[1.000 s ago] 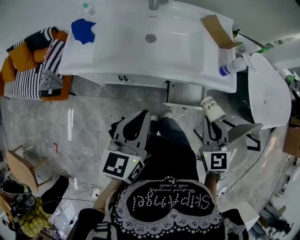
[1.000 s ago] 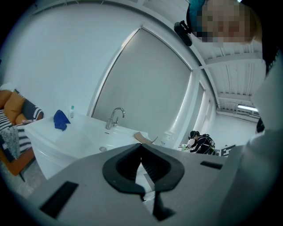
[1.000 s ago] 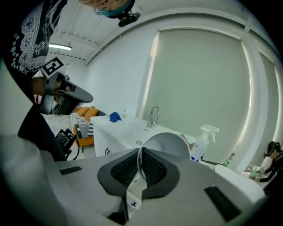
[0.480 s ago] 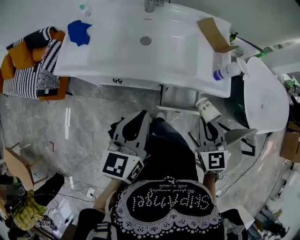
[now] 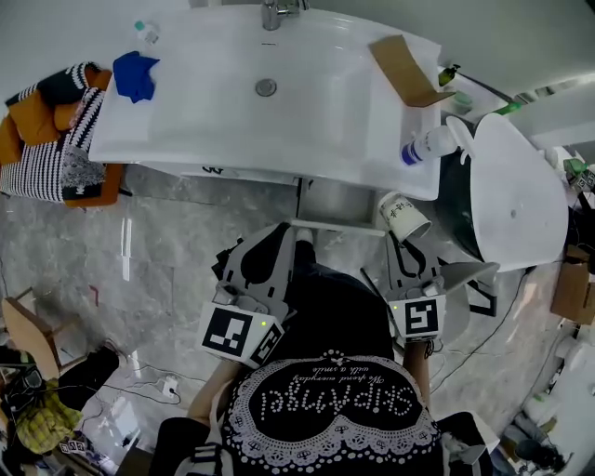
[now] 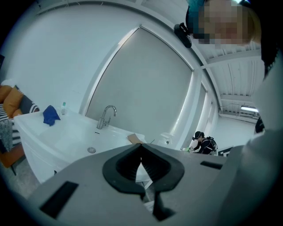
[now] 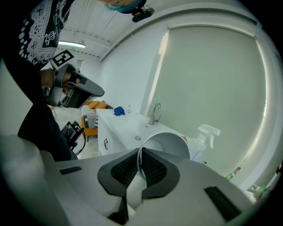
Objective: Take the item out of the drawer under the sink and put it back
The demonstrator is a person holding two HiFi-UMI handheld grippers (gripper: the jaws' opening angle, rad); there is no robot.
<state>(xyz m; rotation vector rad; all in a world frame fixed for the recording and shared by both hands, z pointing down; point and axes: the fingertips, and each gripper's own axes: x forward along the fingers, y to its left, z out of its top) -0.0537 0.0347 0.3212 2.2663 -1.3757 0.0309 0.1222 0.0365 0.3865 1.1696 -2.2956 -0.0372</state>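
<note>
A white paper cup [image 5: 402,216] with print on its side hangs tilted in front of the sink, mouth toward the gripper. My right gripper [image 5: 407,244] is shut on the cup's rim; in the right gripper view the rim of the cup [image 7: 166,143] runs between the pads of the right gripper [image 7: 140,165]. The drawer [image 5: 339,203] under the white sink [image 5: 232,121] stands pulled out, just left of the cup. My left gripper [image 5: 286,232] is lower left of the drawer, shut with nothing in it; in the left gripper view the left gripper [image 6: 140,152] has its pads meeting.
On the sink top lie a blue cloth [image 5: 136,74], a cardboard piece [image 5: 404,67], a spray bottle [image 5: 423,146] and a small bottle [image 5: 144,31]. A faucet [image 5: 276,11] stands at the back. A white toilet [image 5: 516,191] is right; an orange chair with striped fabric [image 5: 51,139] left.
The sink and open drawer have come nearer in the head view. The right gripper with the cup now sits closer to the sink's front edge. Both grips are unchanged.
</note>
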